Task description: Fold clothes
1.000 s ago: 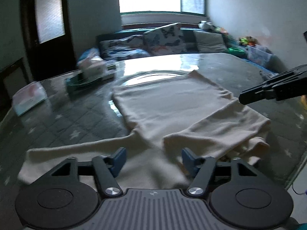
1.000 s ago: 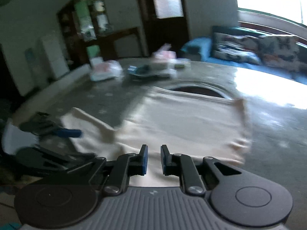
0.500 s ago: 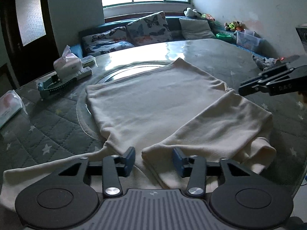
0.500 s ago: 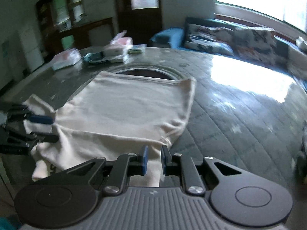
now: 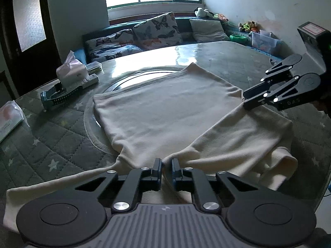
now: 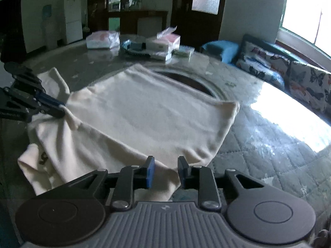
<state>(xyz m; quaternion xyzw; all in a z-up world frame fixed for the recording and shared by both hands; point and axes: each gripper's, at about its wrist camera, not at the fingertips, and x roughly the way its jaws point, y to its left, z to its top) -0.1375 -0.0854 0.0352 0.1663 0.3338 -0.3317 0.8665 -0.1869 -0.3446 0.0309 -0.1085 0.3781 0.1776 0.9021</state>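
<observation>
Cream knit garment point(image 5: 169, 111), seemingly soft and limp: left gripper point(image 5: 164, 168) pinches its near fold, right gripper point(image 6: 164, 170) gapes over its edge; grasp edges.

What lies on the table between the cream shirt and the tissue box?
In the left wrist view, only bare star-quilted table cover and the glass turntable rim lie between the cream shirt and the tissue box.

Dark "5" on cream garment point(image 6: 42, 157); "GAS" on right gripper point(image 5: 247, 101).
</observation>
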